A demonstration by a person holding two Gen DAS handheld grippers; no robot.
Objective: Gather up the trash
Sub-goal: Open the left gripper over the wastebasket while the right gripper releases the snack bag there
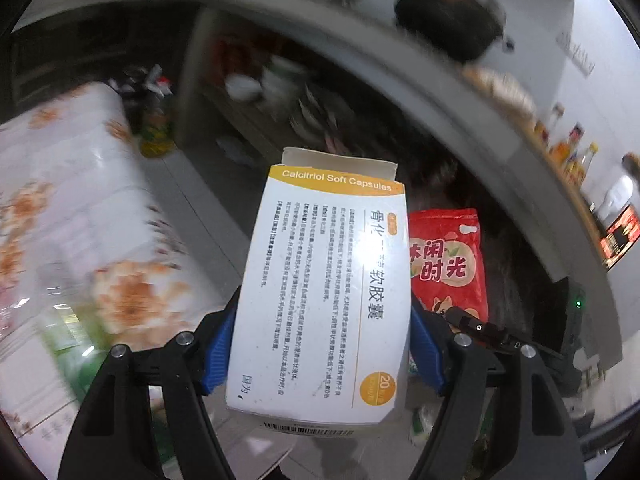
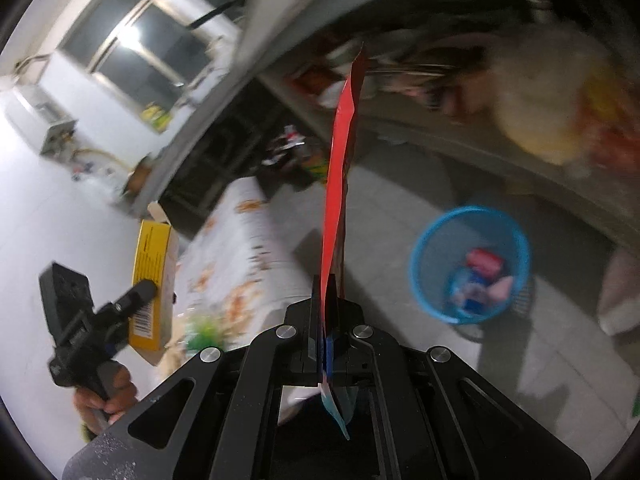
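From my left wrist camera, my left gripper was closed on one white-and-yellow cardboard medicine box printed "Calcitriol Soft Capsules", its two blue-padded fingers pressed against the box's long sides. The box stood upright in the grip with its top flap open; whether anything was inside could not be seen. Just behind its right edge hung one red printed plastic snack bag, gripped from below by my other tool. To the left lay a table under a white cloth with orange flowers. A single dark cooking pot sat on the grey counter above, and open shelves under the counter held blurred dishes.

From my right wrist camera, my right gripper was pinched fully shut on the same red bag, seen edge-on and standing straight up from the jaws, with a pale blue corner poking out below. On the grey tiled floor to the right stood one round blue mesh waste basket, holding several pieces of pink, red and blue wrappers, too blurred to count. At far left my left hand held the other tool, clamped on the medicine box, near the flowered table.
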